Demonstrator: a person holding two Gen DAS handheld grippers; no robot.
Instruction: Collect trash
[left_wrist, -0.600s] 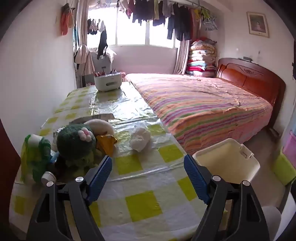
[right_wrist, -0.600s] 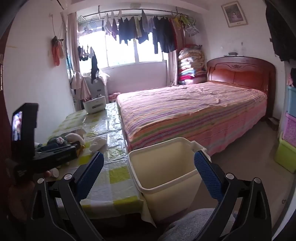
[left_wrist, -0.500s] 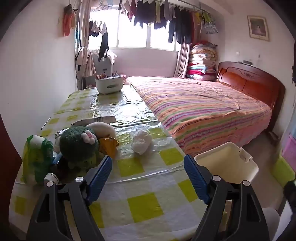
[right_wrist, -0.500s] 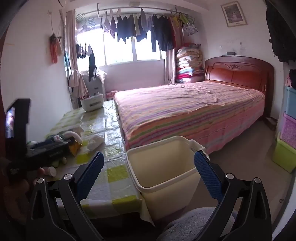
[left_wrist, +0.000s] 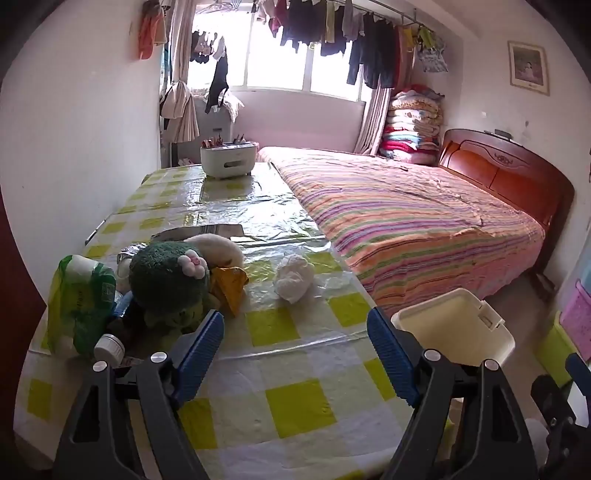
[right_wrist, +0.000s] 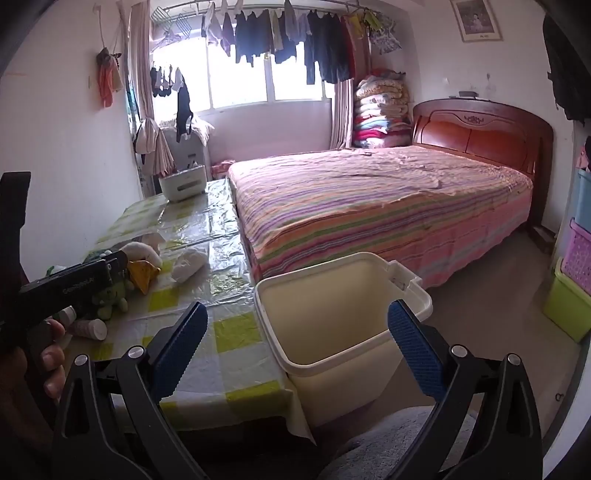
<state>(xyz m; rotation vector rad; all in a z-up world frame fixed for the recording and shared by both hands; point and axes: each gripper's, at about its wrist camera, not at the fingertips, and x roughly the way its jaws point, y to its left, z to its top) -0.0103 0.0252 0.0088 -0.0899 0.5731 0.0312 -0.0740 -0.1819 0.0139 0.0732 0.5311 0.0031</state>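
While both tongs, the left gripper (left_wrist: 295, 350) and right gripper (right_wrist: 295, 339), hover spread wide and empty, the crumpled tissue (left_wrist: 294, 277) lies on the table (left_wrist: 295, 398) near the toys, with the bin (right_wrist: 343, 314) just right, seemingly ready to catch it.

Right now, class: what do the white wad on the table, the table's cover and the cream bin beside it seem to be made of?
White wad: probably crumpled tissue or paper, matte, soft creases.
Table's cover: likely clear plastic sheet over yellow-checked cloth; glossy, wrinkled glare.
Cream bin: apparently rigid plastic, smooth moulded rim, slight sheen.
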